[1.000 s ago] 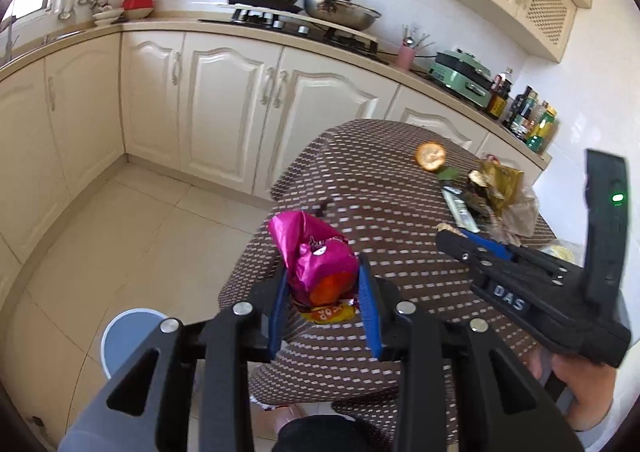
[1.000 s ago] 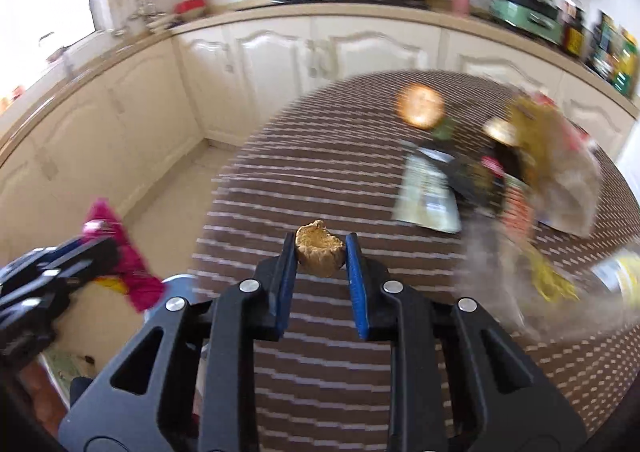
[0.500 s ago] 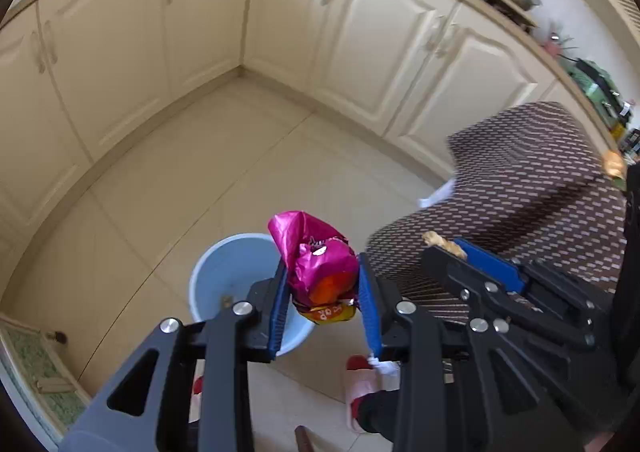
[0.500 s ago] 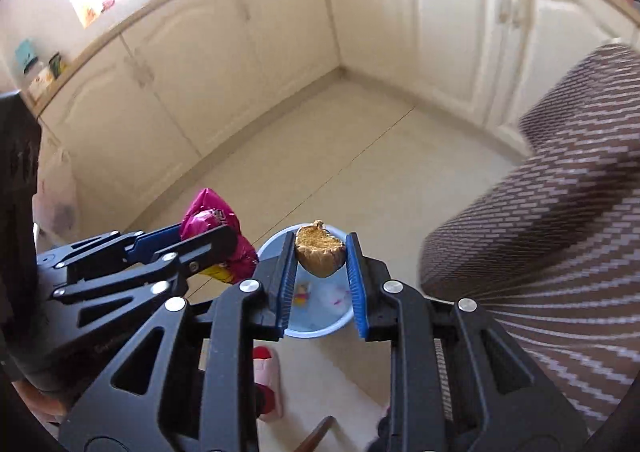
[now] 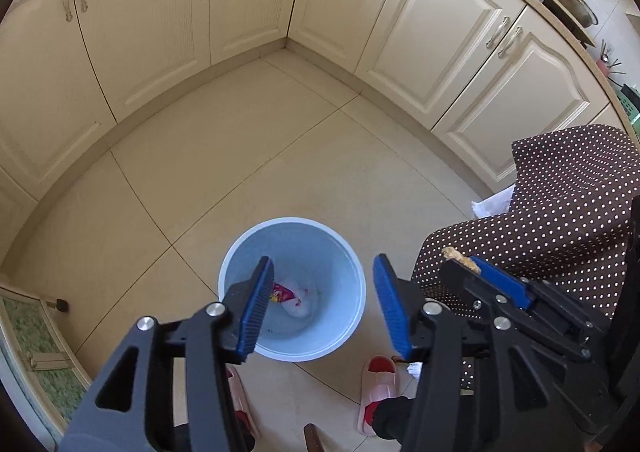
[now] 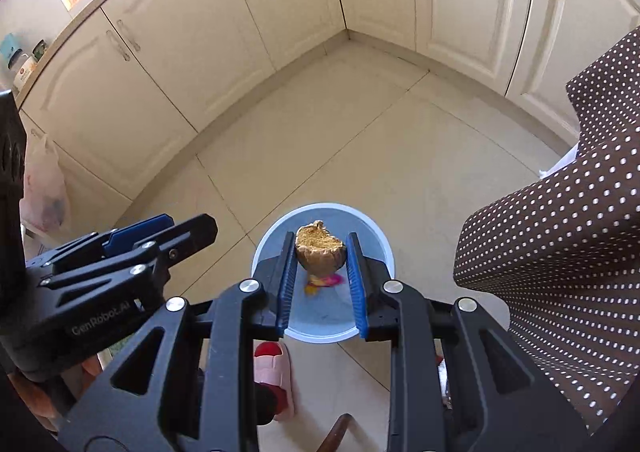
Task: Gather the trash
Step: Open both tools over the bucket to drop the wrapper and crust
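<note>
Trash drop over blue bin (image 5: 292, 288)
Left tongs (image 5: 320, 306), just opening, hang empty; right tongs (image 6: 321, 272) pinching food scrap (image 6: 320, 250) should centre above the bin's mouth before parting.

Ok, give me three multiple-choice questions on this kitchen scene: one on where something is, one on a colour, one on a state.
1. Where is the pink wrapper? A in the bin; B on the floor; C in the left hand-held gripper.
2. What colour is the bin? A red; B light blue; C green.
3. What is the right hand-held gripper doing? A standing empty; B clamping a brown food scrap; C clamping a slipper.

Answers: A, it lies at the bin's bottom; B, its wall is pale blue; B, the pads press the scrap.
</note>
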`<state>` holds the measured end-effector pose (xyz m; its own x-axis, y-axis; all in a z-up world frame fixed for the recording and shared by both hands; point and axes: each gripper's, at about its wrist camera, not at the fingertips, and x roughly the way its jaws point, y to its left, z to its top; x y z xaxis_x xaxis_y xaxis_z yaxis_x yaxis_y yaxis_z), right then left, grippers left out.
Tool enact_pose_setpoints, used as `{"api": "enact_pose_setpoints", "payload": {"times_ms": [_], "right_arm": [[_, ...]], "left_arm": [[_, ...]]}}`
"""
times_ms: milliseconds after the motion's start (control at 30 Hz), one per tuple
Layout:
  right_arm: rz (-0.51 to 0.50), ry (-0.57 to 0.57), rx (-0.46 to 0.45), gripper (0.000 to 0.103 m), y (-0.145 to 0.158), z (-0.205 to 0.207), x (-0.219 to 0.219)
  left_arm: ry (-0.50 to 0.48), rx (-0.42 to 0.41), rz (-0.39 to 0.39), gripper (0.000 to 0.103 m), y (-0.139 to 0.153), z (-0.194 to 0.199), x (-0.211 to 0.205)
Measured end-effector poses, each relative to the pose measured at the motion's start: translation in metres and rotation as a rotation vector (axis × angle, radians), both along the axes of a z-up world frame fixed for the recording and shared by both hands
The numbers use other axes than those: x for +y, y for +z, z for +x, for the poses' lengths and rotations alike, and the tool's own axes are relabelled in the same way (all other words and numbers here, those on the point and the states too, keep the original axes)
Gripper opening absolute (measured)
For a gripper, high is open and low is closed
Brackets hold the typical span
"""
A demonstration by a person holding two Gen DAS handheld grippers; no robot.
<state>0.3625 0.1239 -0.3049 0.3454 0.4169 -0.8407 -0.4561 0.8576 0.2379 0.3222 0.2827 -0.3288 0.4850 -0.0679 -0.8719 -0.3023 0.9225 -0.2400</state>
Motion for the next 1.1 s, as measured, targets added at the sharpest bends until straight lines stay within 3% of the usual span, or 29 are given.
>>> {"api": "enact_pose_setpoints", "payload": {"times_ms": [333,533,633,700,933,1100], "right_arm": [[0.013,0.016,-0.006,0.025,0.0,-0.004,0.008],[0.047,0.017,-0.042,0.027,0.018,-0.005,0.016],[0.05,0.016,-0.067,0.033,0.027,-0.008,0.015],[0.048,0.002,-0.09,0.047,0.035,-0.011,0.013],[0.066,-0.045,-0.173,0.048,0.08,-0.03,-0.026],[0.059,-0.142,-0.306,0.048,0.133,-0.062,-0.092]], "left_arm": [[0.042,0.002,0.022,0.054,0.006,-0.009,0.006],[0.069,-0.032,0.022,0.055,0.024,-0.016,0.015],[0.075,-0.049,0.028,0.055,0.035,-0.019,0.015],[0.079,-0.065,0.033,0.055,0.045,-0.023,0.015],[0.045,-0.144,0.036,0.056,0.09,-0.041,-0.009],[-0.056,-0.245,0.035,0.059,0.14,-0.053,-0.063]]}}
